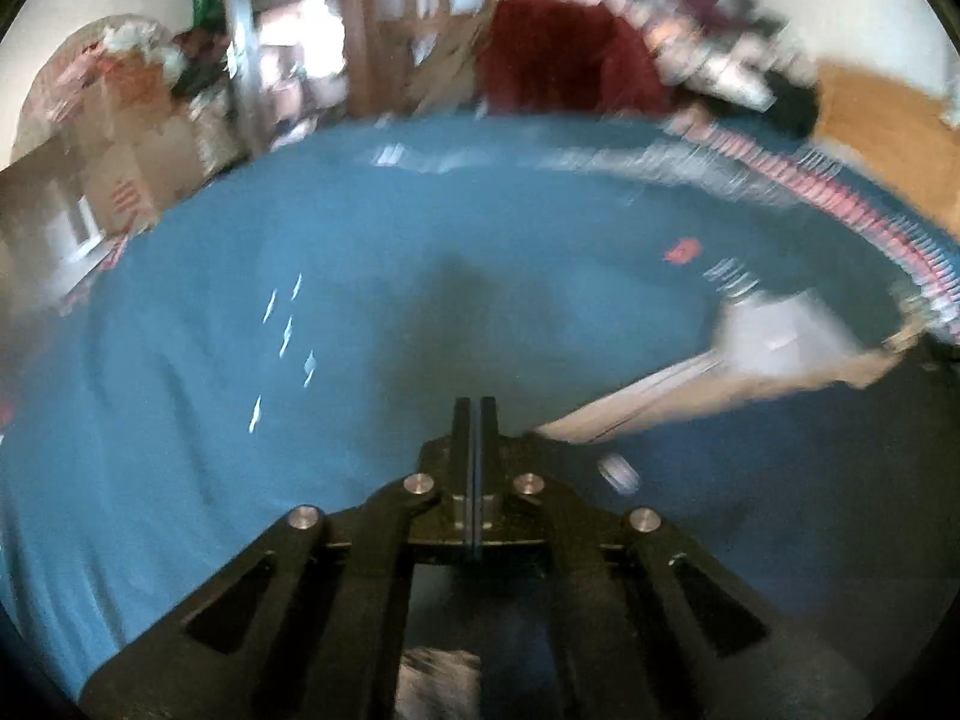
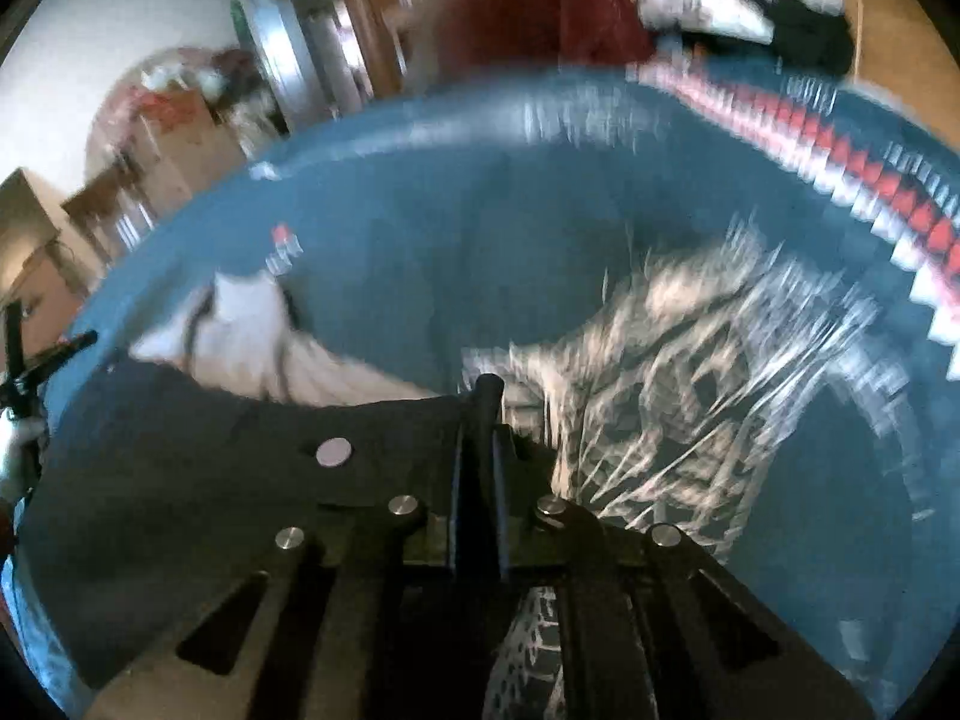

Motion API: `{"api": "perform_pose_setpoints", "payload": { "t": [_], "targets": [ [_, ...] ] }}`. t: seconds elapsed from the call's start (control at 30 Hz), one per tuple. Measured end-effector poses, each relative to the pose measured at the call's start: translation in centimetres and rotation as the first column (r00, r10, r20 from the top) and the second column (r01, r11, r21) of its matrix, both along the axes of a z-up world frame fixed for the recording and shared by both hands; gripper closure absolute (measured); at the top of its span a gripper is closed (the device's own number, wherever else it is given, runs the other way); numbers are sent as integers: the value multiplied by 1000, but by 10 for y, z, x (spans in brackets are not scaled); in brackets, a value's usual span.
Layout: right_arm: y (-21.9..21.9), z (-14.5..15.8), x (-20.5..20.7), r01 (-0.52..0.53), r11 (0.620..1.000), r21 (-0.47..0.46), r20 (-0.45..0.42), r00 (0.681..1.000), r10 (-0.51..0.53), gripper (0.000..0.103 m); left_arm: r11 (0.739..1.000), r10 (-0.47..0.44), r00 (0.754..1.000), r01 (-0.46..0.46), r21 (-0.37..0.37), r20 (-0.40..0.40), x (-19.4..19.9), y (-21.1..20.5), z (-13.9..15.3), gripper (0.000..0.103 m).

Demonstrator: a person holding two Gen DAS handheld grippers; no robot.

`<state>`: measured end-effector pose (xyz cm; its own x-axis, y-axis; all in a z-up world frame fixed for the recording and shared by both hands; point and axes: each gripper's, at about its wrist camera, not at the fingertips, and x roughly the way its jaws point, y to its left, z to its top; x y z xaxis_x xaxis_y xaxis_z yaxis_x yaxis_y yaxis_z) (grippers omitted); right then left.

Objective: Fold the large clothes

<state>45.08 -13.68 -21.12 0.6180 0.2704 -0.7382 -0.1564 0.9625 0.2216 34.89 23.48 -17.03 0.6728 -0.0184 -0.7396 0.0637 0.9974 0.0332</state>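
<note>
- Most of both views is filled by a blue bedsheet (image 1: pixel 240 330), the work surface; everything on it is smeared by motion blur, so fine detail is unsure.
- Next in size is the dark garment (image 2: pixel 180 450), the task's thing: it hangs from the right gripper (image 2: pixel 480 396) and spreads to the left of the right wrist view, over the sheet, with a white-printed pattern (image 2: pixel 690 372) showing to the right of the fingers.
- Pale cloth (image 1: pixel 750 354) lies on the sheet toward the right of the left wrist view, beside what may be the garment's dark edge.
- Right jaws are pressed together with dark fabric pinched between them.
- Left gripper (image 1: pixel 474 420) has its jaws pressed tight with only a thin slit between them; dark cloth sits at its base and right, but I cannot tell whether any is caught.
- To fold well, I judge both hands should travel level and at one pace, keeping the held edge taut so the cloth lays flat, then lower the edge onto the sheet before letting go.
- Slower motion would help line the edges up squarely.
</note>
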Motion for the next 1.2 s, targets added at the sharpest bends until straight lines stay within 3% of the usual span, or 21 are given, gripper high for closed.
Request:
{"api": "perform_pose_setpoints", "payload": {
  "t": [0.03, 0.1, 0.13, 0.2, 0.3, 0.37, 0.4, 0.47, 0.5, 0.57, 0.63, 0.7, 0.77, 0.87, 0.93, 0.97, 1.03, 1.07, 1.1, 1.13, 1.2],
  "targets": [
    [1, -11, 3, 3, 1000, -7, -28, 1000, -3, 91, 1000, -18, 997, 18, -2, -80, 8, 1, -20, 103],
    [5, -21, 3, -3, 1000, -30, -39, 999, 2, 91, 999, -34, 997, 37, 38, -76, 7, -6, -18, 103],
    [4, -16, 1, 15, 999, -40, -32, 999, -16, 90, 997, -42, 997, 45, 60, -64, 5, -10, -12, 103],
    [4, 3, -9, 41, 997, -62, -8, 999, -41, 78, 992, -45, 999, 46, 114, -13, -10, -17, 9, 100],
    [16, 42, -49, 13, 1000, -22, 59, 998, -12, 78, 992, -84, 993, 76, 102, 78, -52, -28, 45, 91],
    [41, 57, -88, -67, 997, 46, 81, 995, 63, 78, 981, -194, 973, 196, -2, 121, -97, -53, 65, 78],
    [60, 57, -108, -120, 990, 78, 75, 991, 115, 78, 942, -298, 946, 313, -119, 128, -125, -75, 67, 68],
    [105, 45, -141, -227, 964, 136, 38, 974, 224, 77, 872, -410, 903, 430, -235, 129, -154, -106, 56, 57],
    [136, 32, -159, -284, 949, 138, 19, 958, 285, 76, 842, -456, 885, 464, -276, 97, -167, -128, 39, 56],
    [173, 14, -175, -344, 931, 126, -15, 937, 348, 74, 835, -481, 876, 467, -290, 24, -173, -146, 11, 56],
    [195, -1, -184, -373, 926, 63, -26, 927, 375, 75, 870, -439, 898, 416, -266, -32, -171, -138, -12, 60],
    [183, -11, -180, -354, 932, 83, -52, 932, 358, 86, 895, -348, 936, 316, -314, -50, -163, -102, -16, 91],
    [163, -14, -178, -313, 948, 53, -63, 947, 316, 98, 931, -253, 966, 229, -284, -49, -163, -62, -9, 97],
    [122, -13, -178, -266, 963, 29, -83, 960, 268, 102, 977, -101, 991, 82, -199, -88, -165, 10, -13, 94],
    [93, -6, -177, -204, 979, -14, -92, 975, 202, 102, 984, -10, 994, -10, -180, -107, -179, 46, -17, 95],
    [73, -4, -179, -159, 987, -17, -104, 982, 156, 102, 984, 37, 993, -56, -172, -113, -182, 64, -16, 84],
    [44, 0, -187, -73, 996, -46, -126, 990, 67, 102, 970, 118, 988, -137, -202, -101, -195, 98, -10, 90],
    [27, 4, -191, -22, 998, -62, -129, 992, 14, 99, 967, 154, 983, -170, -191, -96, -199, 107, -5, 87],
    [17, 10, -197, 22, 996, -83, -126, 991, -32, 83, 963, 176, 981, -189, -192, -80, -206, 113, 1, 80],
    [10, 15, -202, 68, 991, -115, -121, 989, -81, 75, 961, 183, 981, -192, -197, -63, -211, 114, 8, 75],
    [5, 27, -217, 109, 988, -106, -87, 989, -119, 69, 961, 143, 990, -143, -236, -16, -224, 99, 21, 65]
  ]
}}
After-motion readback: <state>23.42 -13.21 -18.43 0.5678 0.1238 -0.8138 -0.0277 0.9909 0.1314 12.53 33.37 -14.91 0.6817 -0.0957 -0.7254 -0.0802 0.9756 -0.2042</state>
